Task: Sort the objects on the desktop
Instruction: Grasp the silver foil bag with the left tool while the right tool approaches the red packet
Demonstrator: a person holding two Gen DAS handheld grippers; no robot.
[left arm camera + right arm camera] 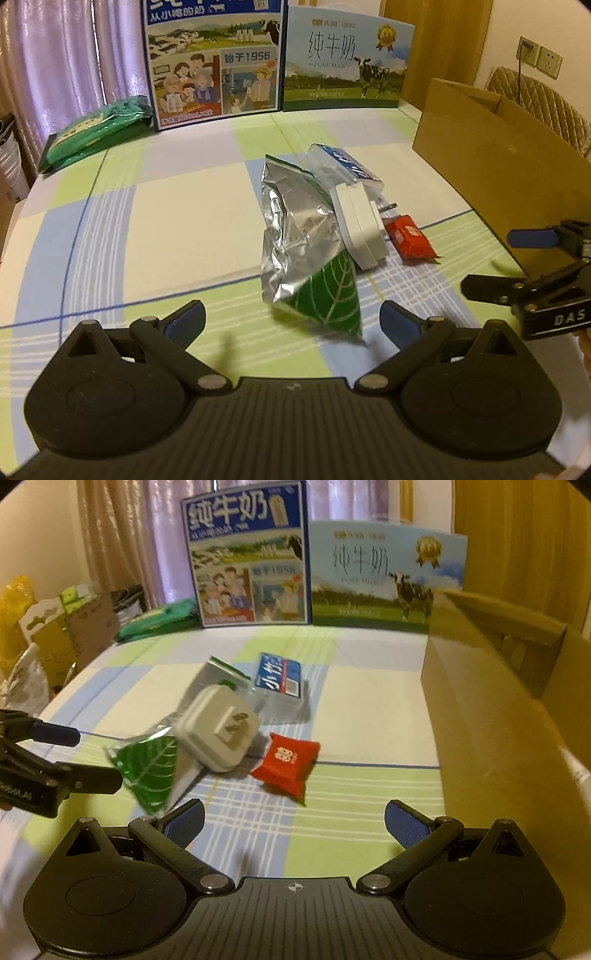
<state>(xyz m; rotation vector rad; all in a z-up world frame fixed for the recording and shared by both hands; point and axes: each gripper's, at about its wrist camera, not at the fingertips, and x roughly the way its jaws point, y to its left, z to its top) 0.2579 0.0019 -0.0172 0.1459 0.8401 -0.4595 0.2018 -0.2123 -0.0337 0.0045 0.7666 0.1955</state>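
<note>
My left gripper (291, 319) was wide open and held nothing. My right gripper (294, 823) was wide open too, with nothing between its blue pads (404, 825). Both hung low over the checked green, blue and cream tablecloth (166, 221).

Just past my left gripper lay a crinkly silver bag with a green leaf corner (303, 251). A white plug with metal pins (218, 731) leaned on that bag. A small red sweet packet (286, 762) lay right beside the plug. Behind them sat a clear packet with a blue label (279, 679).

A big brown cardboard box (491, 166) stood open at the right side. Two milk cartons (218, 62) stood far at the back, with a flat green packet (96, 129) beside them.
</note>
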